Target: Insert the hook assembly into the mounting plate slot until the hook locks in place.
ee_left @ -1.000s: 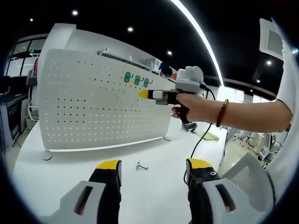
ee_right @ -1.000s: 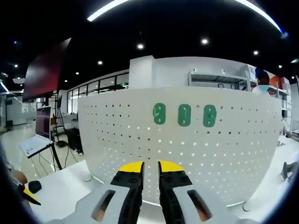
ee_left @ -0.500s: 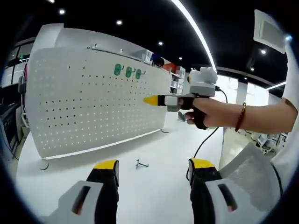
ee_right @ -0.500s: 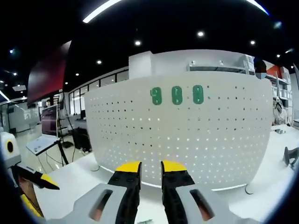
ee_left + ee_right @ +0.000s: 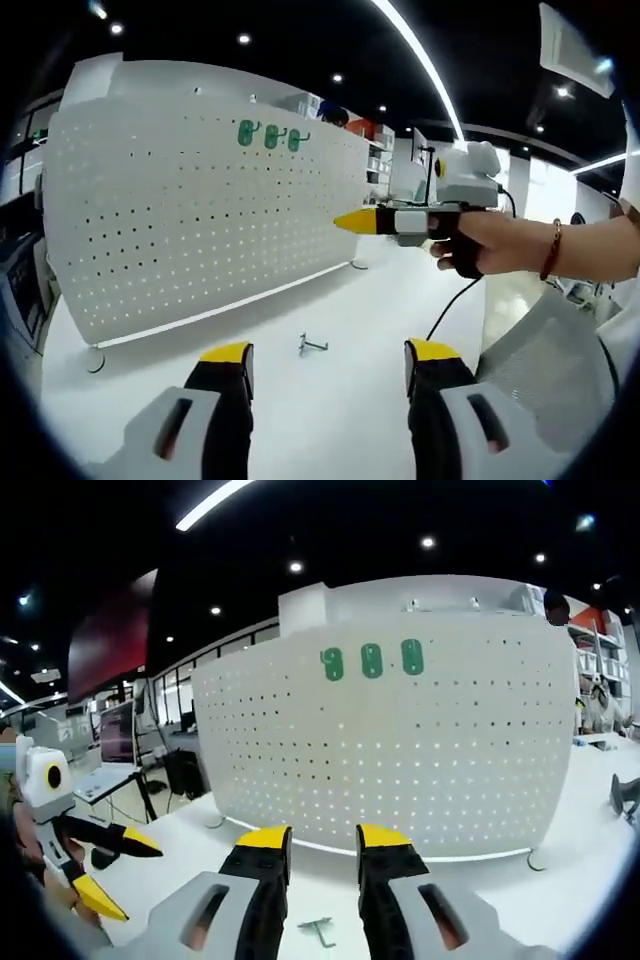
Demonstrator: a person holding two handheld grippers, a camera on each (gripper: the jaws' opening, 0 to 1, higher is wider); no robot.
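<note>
Left gripper view showed our left tool (image 5: 320, 360) spread and empty above the hook (image 5: 313, 346) on the table (image 5: 130, 400), near the pegboard (image 5: 190, 220). Our right tool (image 5: 322, 842), also released, should descend squarely over it before closing.

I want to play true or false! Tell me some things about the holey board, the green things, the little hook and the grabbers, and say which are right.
1. Three green pieces sit near the top of the white pegboard. True.
2. The small metal hook hangs on the pegboard. False: it lies on the white table in front of the board.
3. The left gripper holds the hook. False: its jaws stand apart with nothing between them.
4. The right gripper has yellow tips. True.
5. In the left gripper view, a hand holds the right gripper up in the air. True.
</note>
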